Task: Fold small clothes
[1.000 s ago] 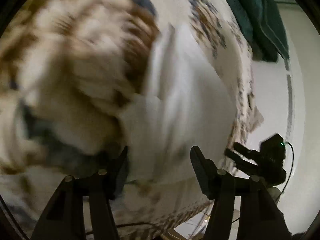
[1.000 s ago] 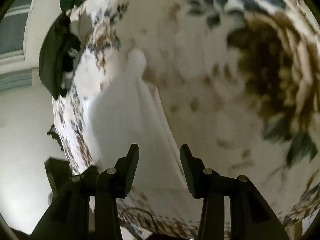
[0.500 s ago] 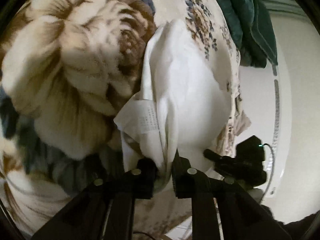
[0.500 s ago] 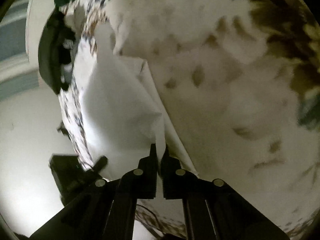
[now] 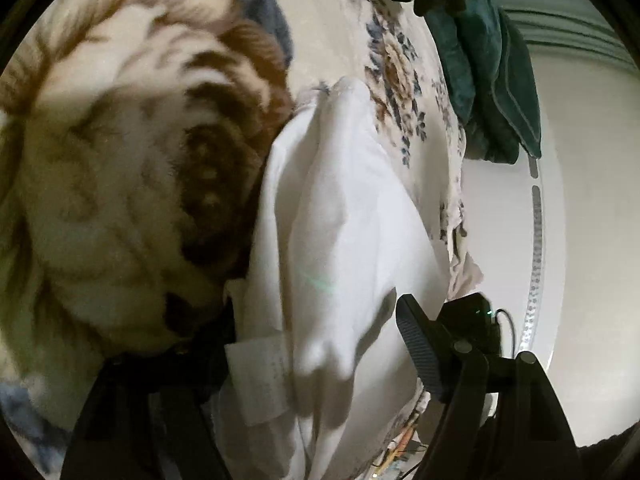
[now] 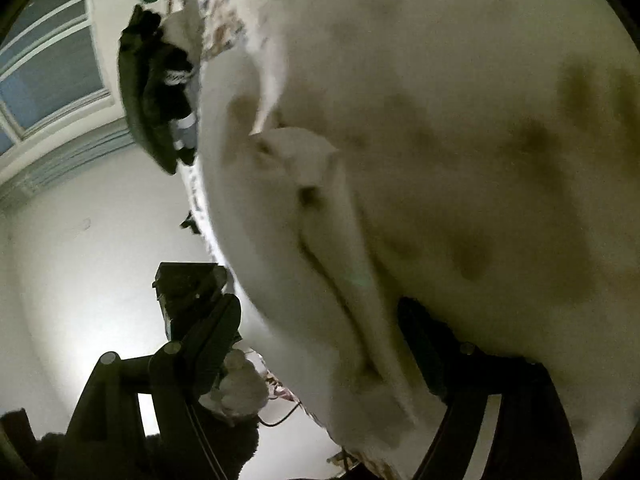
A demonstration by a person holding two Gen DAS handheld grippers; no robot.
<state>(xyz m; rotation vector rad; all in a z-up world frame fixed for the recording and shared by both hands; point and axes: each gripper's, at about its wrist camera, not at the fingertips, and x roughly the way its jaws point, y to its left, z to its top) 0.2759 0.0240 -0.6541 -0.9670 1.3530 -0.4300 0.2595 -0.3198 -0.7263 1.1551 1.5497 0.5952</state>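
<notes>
The white garment (image 5: 352, 240) lies folded long on a bed cover (image 5: 120, 160) with a big brown flower print. I take this garment as the landmark.

In the left wrist view, the left hand-held gripper (image 5: 316, 344) stands over the near end of the garment. Its jaws have just been opening and are now spread, one on each side of the cloth, with the cloth between them but not pinched. Beyond the far end of the garment, to the right, dark green clothes (image 5: 492, 92) lie at the edge of the cover.

In the right wrist view, the right hand-held gripper (image 6: 320, 320) is also at the near end of the garment (image 6: 312, 240). Its jaws have just been opening too and are spread wide, with a fold of the cloth loose between them. This view is blurred.
</notes>
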